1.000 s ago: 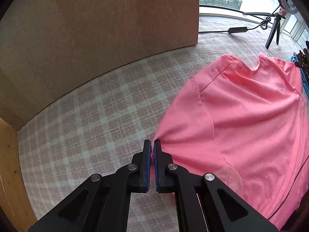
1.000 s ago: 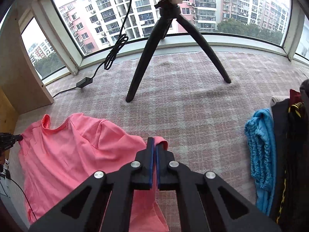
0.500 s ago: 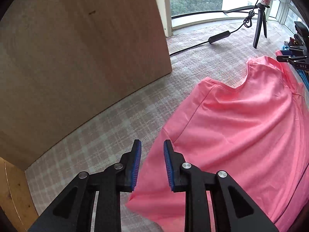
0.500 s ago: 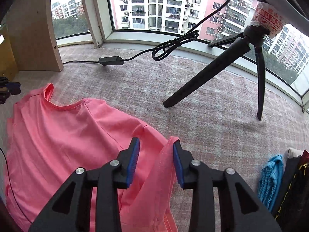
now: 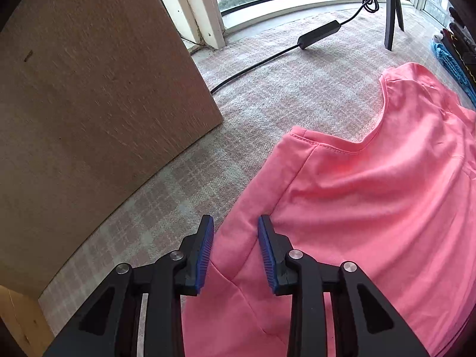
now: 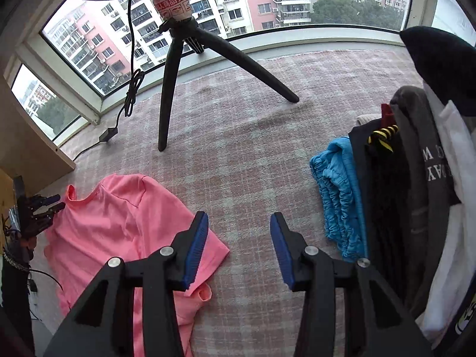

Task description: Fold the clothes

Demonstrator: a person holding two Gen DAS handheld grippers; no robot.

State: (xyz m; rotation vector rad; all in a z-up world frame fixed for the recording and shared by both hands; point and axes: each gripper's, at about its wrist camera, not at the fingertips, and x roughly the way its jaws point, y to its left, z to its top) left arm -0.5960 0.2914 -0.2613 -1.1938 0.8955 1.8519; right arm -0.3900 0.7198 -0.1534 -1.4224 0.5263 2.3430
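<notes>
Left wrist view: the left gripper (image 5: 235, 235) hangs over the near left sleeve of the pink T-shirt (image 5: 372, 208), which is spread on the checked cloth (image 5: 166, 196). Its jaws are opening; fabric lies below the gap, but the pads are not pressing it. The release is best finished before the gripper is lifted, so that nothing is dragged.

Right wrist view: the right gripper (image 6: 238, 238) is seen with its jaws opening and nothing between them, the shirt's right sleeve lying flat at the left finger (image 6: 196, 247). The clothes pile (image 6: 386, 178) at the right is best avoided.
</notes>
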